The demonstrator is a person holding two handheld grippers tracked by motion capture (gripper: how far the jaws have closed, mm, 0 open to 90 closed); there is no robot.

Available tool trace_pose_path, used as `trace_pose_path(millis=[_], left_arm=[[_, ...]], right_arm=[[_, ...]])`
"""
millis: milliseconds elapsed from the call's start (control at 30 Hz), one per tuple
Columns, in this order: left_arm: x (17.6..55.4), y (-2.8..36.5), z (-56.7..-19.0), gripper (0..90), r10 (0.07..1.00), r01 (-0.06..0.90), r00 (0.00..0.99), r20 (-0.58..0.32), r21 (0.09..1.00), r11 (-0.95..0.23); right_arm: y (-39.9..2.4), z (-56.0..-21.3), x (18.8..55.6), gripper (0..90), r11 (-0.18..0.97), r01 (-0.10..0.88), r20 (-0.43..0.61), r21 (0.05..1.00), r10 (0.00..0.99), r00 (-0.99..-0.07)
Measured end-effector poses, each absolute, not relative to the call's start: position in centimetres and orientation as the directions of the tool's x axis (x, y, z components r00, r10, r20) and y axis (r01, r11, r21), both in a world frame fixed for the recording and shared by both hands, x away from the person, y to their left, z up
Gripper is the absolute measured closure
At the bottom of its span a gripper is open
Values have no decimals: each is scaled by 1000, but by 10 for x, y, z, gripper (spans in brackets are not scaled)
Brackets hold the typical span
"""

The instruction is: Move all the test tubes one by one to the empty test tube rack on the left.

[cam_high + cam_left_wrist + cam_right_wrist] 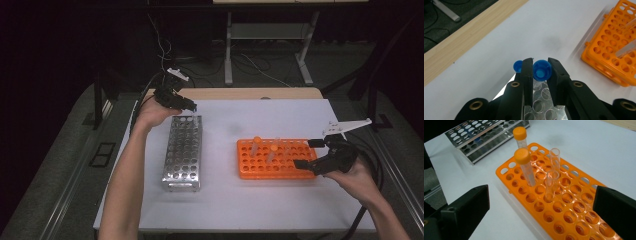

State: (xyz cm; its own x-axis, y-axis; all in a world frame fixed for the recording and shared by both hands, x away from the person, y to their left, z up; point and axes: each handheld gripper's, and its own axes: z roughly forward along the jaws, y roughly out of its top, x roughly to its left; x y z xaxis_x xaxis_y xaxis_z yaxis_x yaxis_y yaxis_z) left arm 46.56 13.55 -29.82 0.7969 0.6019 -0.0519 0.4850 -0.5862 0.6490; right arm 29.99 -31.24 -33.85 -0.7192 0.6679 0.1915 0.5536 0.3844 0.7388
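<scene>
1. Blue-capped tube (542,72) is what I'm working with right now, and it sits pinched between the two black jaws of my left gripper (540,71), cap facing the camera in the left gripper view.
2. That tube hangs over the far end of the metal rack (183,153); its clear body runs down toward the round holes, but I can't tell if the tip is in one.
3. Just past the left jaw there's a second blue cap (517,66) peeking out, right beside the held one.
4. From the high view my left gripper (186,106) is at the back end of the steel rack, which runs lengthwise away from me on the left half of the white tabletop (280,200).
5. My right gripper (311,154) has its jaws spread wide with nothing between them, sitting at the right end of the orange rack (564,215).
6. In the right gripper view the orange rack holds two orange-capped tubes (523,162) standing upright near its far corner.
7. Two clear uncapped tubes (553,173) stand a few holes over from those, near each other.
8. The two racks are well apart, with bare white surface between them.
</scene>
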Motion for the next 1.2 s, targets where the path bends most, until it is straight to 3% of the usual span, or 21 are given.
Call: trace_pose_path(millis=[700, 733, 867, 1200], left_arm=[[466, 129, -335, 736, 606, 514, 793, -67, 609, -604], [466, 129, -336, 730, 607, 517, 792, -72, 609, -602], [463, 129, -335, 626, 604, 524, 791, -96, 616, -588], [447, 134, -323, 435, 596, 528, 793, -130, 635, -564]], right_arm=[[-303, -367, 313, 6, 418, 569, 183, 708, 670, -719], [-302, -368, 314, 43, 423, 569, 180, 705, 669, -721], [-299, -375, 318, 58, 445, 572, 171, 689, 667, -725], [-295, -388, 326, 290, 474, 567, 152, 674, 662, -734]])
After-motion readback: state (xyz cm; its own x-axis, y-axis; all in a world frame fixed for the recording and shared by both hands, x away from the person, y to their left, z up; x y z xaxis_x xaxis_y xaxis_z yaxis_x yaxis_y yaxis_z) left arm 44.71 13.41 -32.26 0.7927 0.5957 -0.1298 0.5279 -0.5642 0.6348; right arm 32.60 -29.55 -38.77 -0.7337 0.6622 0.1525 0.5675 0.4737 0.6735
